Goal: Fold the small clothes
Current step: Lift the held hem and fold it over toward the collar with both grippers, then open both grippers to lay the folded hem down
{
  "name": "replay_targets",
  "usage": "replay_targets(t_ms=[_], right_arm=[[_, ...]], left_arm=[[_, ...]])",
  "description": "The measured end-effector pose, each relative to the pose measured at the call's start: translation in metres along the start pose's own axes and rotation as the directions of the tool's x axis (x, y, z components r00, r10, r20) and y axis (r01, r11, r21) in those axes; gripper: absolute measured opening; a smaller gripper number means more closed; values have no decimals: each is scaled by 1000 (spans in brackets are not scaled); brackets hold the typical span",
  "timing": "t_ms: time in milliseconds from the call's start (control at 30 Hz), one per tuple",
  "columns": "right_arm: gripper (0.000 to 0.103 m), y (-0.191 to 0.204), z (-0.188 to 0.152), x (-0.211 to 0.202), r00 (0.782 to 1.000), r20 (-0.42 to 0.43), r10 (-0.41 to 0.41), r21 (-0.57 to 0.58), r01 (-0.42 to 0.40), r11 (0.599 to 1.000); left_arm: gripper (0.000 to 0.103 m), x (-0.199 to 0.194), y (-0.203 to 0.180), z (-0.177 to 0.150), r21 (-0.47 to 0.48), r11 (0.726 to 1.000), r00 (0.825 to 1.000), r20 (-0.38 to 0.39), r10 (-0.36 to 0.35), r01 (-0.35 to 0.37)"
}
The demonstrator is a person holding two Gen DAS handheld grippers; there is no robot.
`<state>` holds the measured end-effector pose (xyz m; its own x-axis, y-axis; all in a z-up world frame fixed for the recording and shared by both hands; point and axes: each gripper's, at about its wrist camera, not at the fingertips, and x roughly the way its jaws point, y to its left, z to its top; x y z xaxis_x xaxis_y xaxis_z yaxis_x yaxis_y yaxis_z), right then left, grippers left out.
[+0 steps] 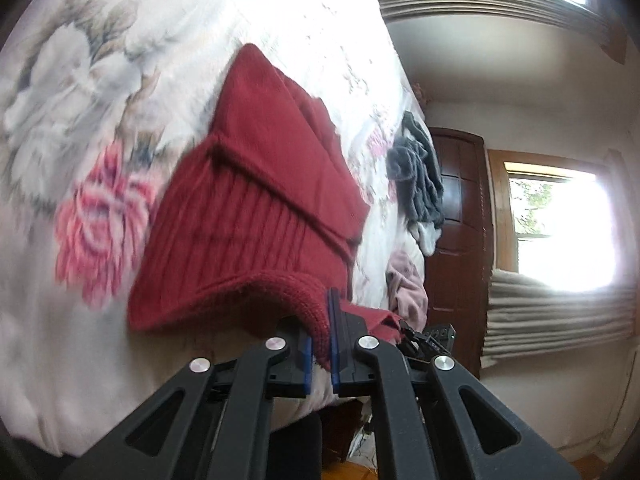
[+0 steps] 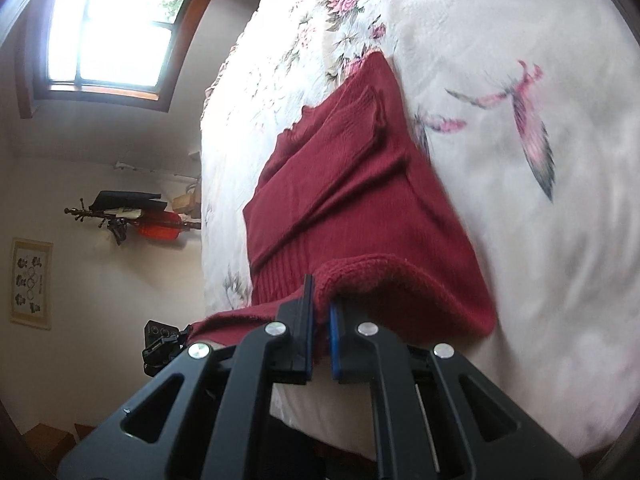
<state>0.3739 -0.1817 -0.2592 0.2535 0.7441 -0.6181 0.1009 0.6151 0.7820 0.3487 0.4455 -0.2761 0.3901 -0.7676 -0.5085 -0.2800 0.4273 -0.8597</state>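
A dark red knit sweater (image 1: 256, 200) lies on a white floral bedspread (image 1: 80, 120), its sleeves folded in over the body. My left gripper (image 1: 320, 332) is shut on the sweater's near hem, with red knit pinched between the blue pads. In the right wrist view the same red sweater (image 2: 352, 184) stretches away from me, and my right gripper (image 2: 320, 320) is shut on the other corner of that hem. The hem is lifted off the bed and curls over the fingertips. The other gripper (image 2: 160, 344) shows at the lower left of the right wrist view.
A grey garment (image 1: 420, 176) and a pink one (image 1: 404, 284) lie near the bed's far edge. Beyond it are a dark wooden door (image 1: 460, 240) and a window with a bunched blind (image 1: 560, 312). A coat rack (image 2: 128, 216) and a window (image 2: 116, 28) are on the wall.
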Motion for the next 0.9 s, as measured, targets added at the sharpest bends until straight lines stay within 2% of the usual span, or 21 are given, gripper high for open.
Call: replay_targets(t_ms=[167, 433, 500, 567, 600, 667, 733, 833, 900], right_arm=[[4, -7, 35, 27, 1000, -9, -26, 18, 26, 1000], [6, -38, 78, 77, 996, -42, -83, 67, 86, 994], [14, -48, 88, 85, 995, -36, -94, 93, 97, 991], [39, -58, 99, 87, 996, -17, -89, 138, 90, 986], [39, -60, 102, 86, 997, -4, -73, 150, 73, 986], [39, -61, 108, 76, 999, 34, -40, 149, 34, 988], [40, -59, 110, 70, 999, 46, -27, 129, 21, 991], [47, -54, 104, 67, 992, 40, -118, 41, 116, 992], [50, -50, 96, 73, 981, 25, -193, -38, 194, 980]], left_arm=[[6, 27, 5, 41, -4, 998, 998, -8, 61, -61], [8, 68, 35, 99, -71, 991, 993, -14, 116, -117], [16, 73, 46, 109, -117, 988, 995, -3, 100, -99], [37, 65, 59, 119, -170, 984, 997, 45, 71, -62], [40, 58, 60, 121, -169, 984, 995, 68, 67, -55], [45, 49, 57, 123, -131, 989, 993, 87, 74, -63], [49, 43, 49, 119, -48, 992, 989, 82, 123, -119], [53, 45, 45, 111, 52, 975, 976, 46, 214, -216], [54, 49, 46, 106, 91, 964, 968, 28, 249, -251]])
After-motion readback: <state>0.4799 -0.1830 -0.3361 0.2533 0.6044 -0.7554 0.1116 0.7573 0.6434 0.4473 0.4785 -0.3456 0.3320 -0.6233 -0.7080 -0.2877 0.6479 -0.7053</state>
